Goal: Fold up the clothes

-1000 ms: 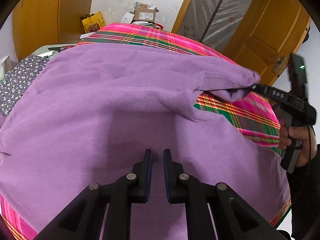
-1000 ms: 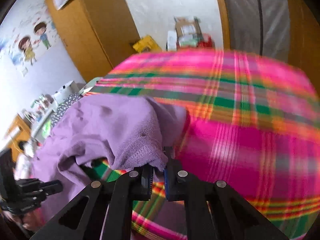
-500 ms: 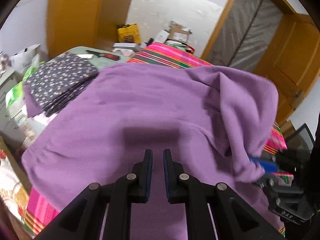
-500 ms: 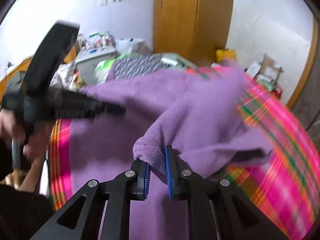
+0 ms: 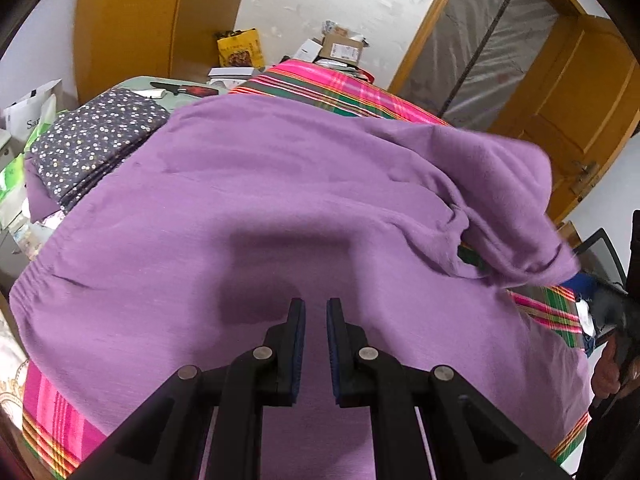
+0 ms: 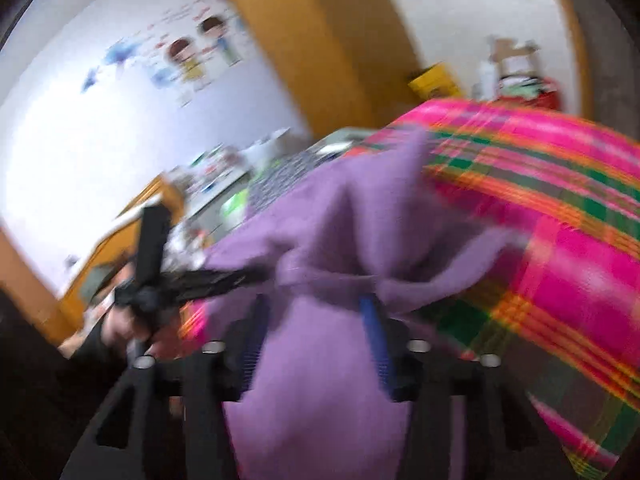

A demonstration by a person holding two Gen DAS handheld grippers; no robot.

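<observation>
A: Where does the purple garment (image 5: pixel 280 208) lie?
B: Spread over the plaid cloth (image 5: pixel 344 92); one corner is bunched between the right tool (image 6: pixel 316 332), whose jaws are opening.
A: And the left tool (image 5: pixel 316 332)?
B: Above the fabric, jaws narrowly apart, gripping nothing.

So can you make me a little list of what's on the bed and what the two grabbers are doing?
cover: pink and green plaid blanket
main cloth: purple garment spread over the blanket
fold: its right-hand part is flopped back over the rest
beside it: folded dotted grey cloth, at the left
left gripper: over the purple garment, nearly closed, nothing between its fingers
right gripper: jaws opening, purple cloth between them, no pads pressing on it
picture quality: right view blurred
</observation>
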